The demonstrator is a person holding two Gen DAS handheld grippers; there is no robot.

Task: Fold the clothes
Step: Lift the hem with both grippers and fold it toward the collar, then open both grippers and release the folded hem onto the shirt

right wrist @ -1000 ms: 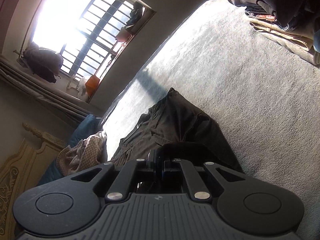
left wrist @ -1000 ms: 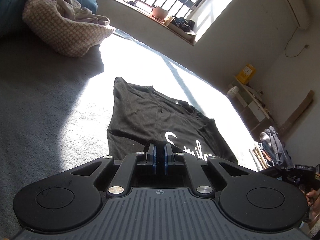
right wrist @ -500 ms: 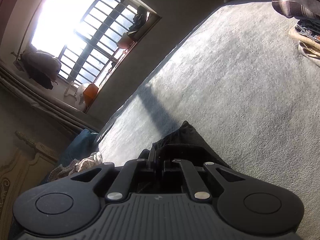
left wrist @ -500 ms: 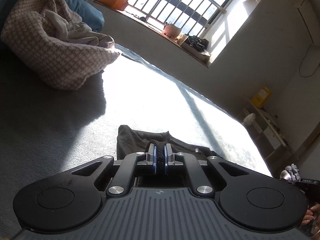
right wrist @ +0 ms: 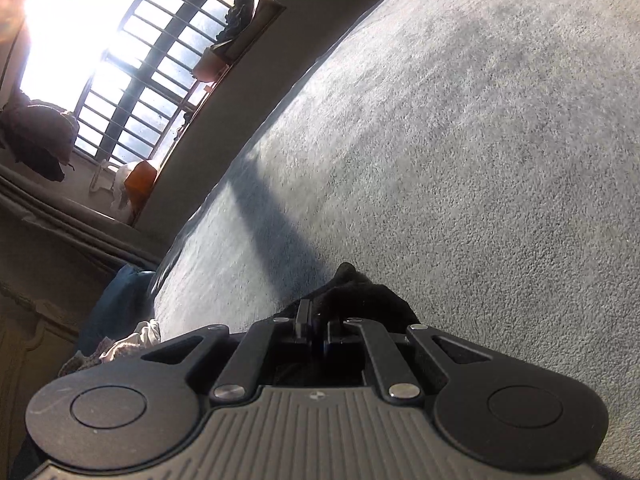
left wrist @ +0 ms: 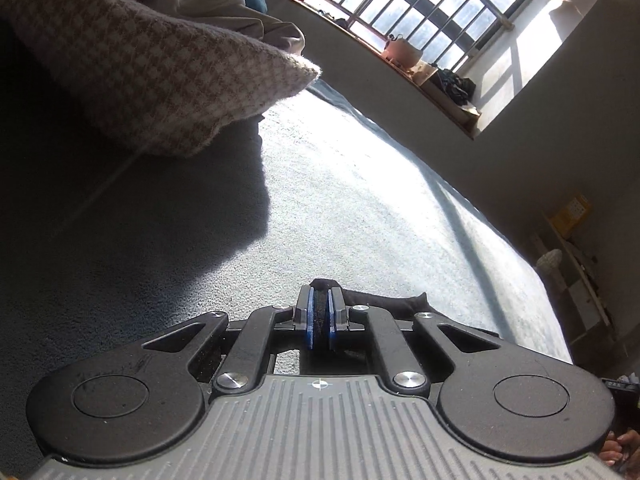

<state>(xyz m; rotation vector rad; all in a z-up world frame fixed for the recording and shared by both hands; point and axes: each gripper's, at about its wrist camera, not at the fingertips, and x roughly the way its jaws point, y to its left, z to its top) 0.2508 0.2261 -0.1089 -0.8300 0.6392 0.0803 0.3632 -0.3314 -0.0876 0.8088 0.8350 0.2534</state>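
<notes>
My left gripper [left wrist: 319, 294] is shut on the black T-shirt [left wrist: 384, 303]; dark cloth fills the slit between its blue pads, and a narrow strip of shirt shows beyond the fingers. In the right wrist view my right gripper [right wrist: 318, 312] is shut on the black T-shirt [right wrist: 360, 292], whose bunched edge pokes up past the fingertips. Both grippers hang low over the grey bed cover [left wrist: 360, 184]. Most of the shirt is hidden under the gripper bodies.
A houndstooth blanket [left wrist: 152, 60] with pale cloth heaped on it lies close ahead on the left. A barred window [left wrist: 420, 4] with a sill holding a pot is beyond the bed. Shelves [left wrist: 576, 264] stand at the right. A blue pillow [right wrist: 120, 300] lies near the headboard.
Both grippers have carried the shirt's held edge forward over the rest of it, toward the blanket and window. The spread shirt with its white print has dropped out of sight beneath them.
</notes>
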